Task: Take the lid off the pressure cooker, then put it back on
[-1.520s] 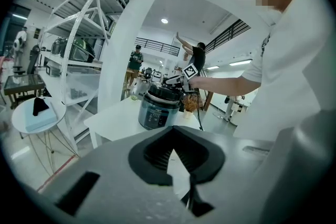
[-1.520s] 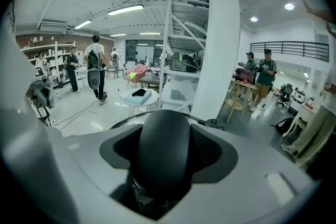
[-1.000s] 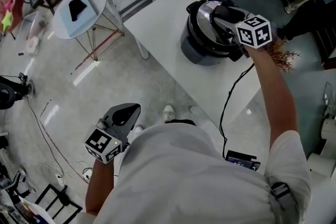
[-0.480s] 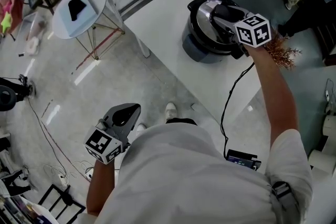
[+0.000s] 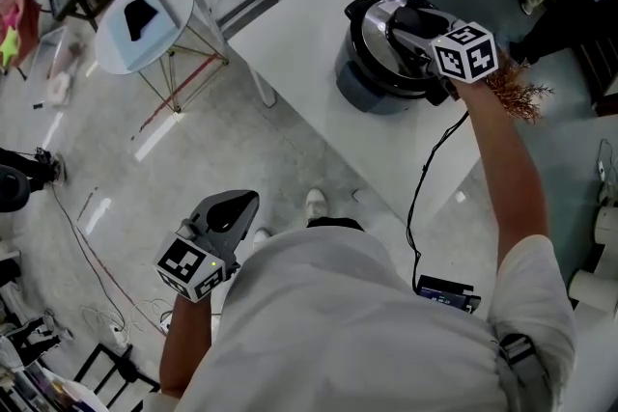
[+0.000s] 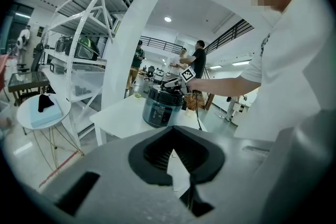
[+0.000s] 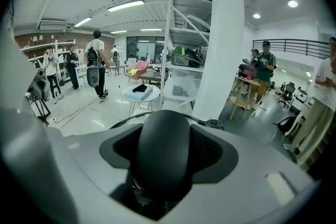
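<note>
A white counter runs across the upper middle of the head view. Toward its upper right stands the pressure cooker, with the lid on top. The right tongs pinch the lid's black handle. At lower left, the left tongs are pressed together, empty.

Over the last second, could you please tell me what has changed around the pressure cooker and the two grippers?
Nothing visibly changed. The right gripper stays clamped on the black handle of the steel lid, which still sits on the dark grey pressure cooker on the white table. The left gripper still hangs shut and empty at the person's side.
</note>
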